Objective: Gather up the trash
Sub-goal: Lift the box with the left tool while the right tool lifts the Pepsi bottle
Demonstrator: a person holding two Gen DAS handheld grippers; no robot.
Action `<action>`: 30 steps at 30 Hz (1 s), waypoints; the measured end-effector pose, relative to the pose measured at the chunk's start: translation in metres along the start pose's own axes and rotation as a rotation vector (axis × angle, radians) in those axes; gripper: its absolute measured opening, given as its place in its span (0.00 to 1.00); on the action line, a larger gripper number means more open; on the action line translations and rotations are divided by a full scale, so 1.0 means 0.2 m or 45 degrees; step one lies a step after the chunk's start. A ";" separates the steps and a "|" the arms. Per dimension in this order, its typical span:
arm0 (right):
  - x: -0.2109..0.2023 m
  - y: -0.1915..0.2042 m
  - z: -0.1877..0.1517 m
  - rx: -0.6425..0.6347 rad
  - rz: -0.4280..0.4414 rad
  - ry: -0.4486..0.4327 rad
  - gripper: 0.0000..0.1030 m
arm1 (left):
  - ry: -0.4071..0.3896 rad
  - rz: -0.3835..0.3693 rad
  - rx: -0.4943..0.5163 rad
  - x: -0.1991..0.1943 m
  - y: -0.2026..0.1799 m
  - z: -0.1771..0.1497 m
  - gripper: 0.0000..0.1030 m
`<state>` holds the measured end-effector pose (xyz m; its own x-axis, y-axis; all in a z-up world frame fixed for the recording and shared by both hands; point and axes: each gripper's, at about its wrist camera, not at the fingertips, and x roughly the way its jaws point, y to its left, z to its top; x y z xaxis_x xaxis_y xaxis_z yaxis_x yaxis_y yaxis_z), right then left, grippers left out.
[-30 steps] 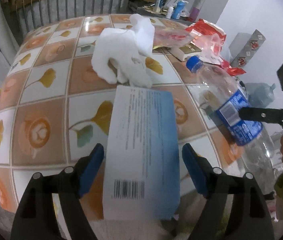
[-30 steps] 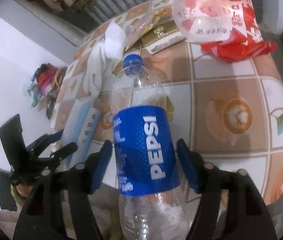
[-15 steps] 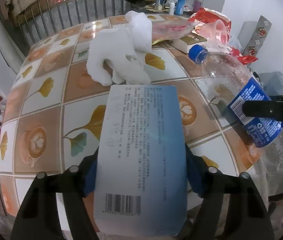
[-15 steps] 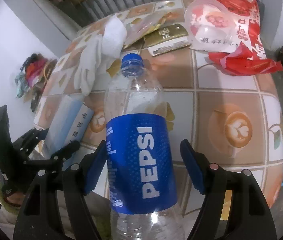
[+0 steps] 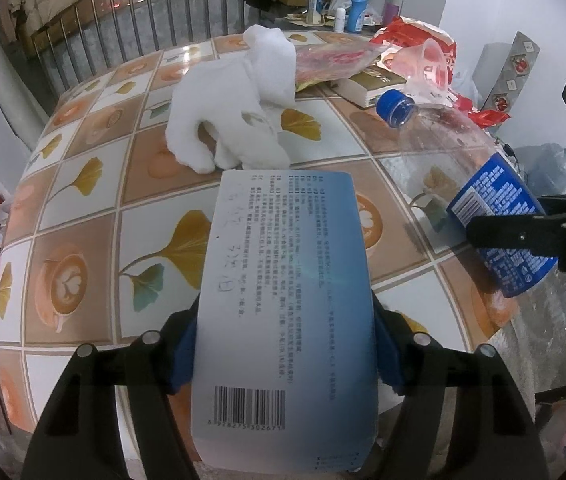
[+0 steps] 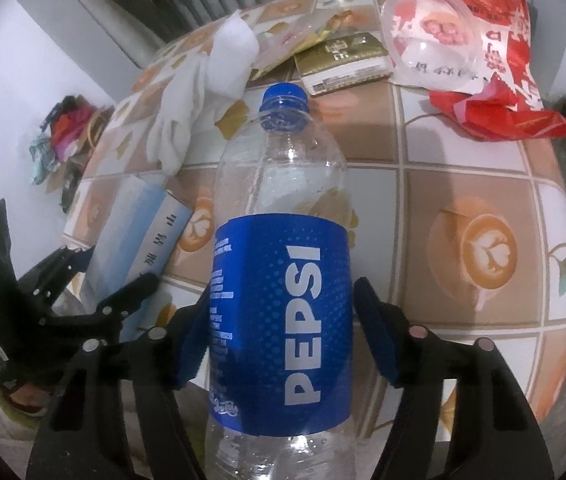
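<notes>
A pale blue carton with a barcode lies lengthwise between my left gripper's blue pads, which press on both of its long sides. The same carton shows in the right wrist view, over the near table edge, with the left gripper around it. A clear Pepsi bottle with a blue cap and label points away from my right gripper. Its jaws are closing on the label, with the pads touching both sides. From the left wrist view the bottle tilts cap-up at the right.
The table has a tile print of leaves and coffee cups. A white cloth glove lies beyond the carton. Farther back are a gold booklet, a clear plastic cup and a red bag. A metal railing runs behind the table.
The left jaws have closed from wide apart onto the carton's sides. The right jaws have narrowed until the pads meet the bottle's label. Both views have tilted to show more of the table's far side.
</notes>
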<state>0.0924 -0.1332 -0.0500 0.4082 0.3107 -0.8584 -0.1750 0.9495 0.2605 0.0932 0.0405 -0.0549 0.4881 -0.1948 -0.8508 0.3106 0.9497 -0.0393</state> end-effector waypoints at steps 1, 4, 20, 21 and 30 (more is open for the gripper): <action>0.00 0.00 0.00 0.004 0.004 0.001 0.55 | -0.001 -0.001 0.001 0.00 0.00 0.00 0.67; -0.01 -0.01 0.00 0.009 0.001 -0.005 0.55 | -0.001 -0.004 0.002 -0.01 -0.01 0.00 0.67; -0.07 -0.06 -0.05 0.036 0.021 -0.032 0.54 | -0.026 0.005 0.014 -0.04 -0.03 -0.01 0.67; -0.07 -0.06 -0.05 0.035 0.023 -0.035 0.54 | -0.028 0.006 0.014 -0.05 -0.04 -0.01 0.67; -0.10 -0.06 -0.07 0.032 0.026 -0.049 0.54 | -0.052 0.018 0.022 -0.07 -0.04 -0.01 0.67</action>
<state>0.0739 -0.1516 -0.0415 0.4390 0.3308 -0.8354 -0.1613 0.9437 0.2889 0.0814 0.0365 -0.0433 0.5255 -0.1919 -0.8289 0.3175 0.9481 -0.0182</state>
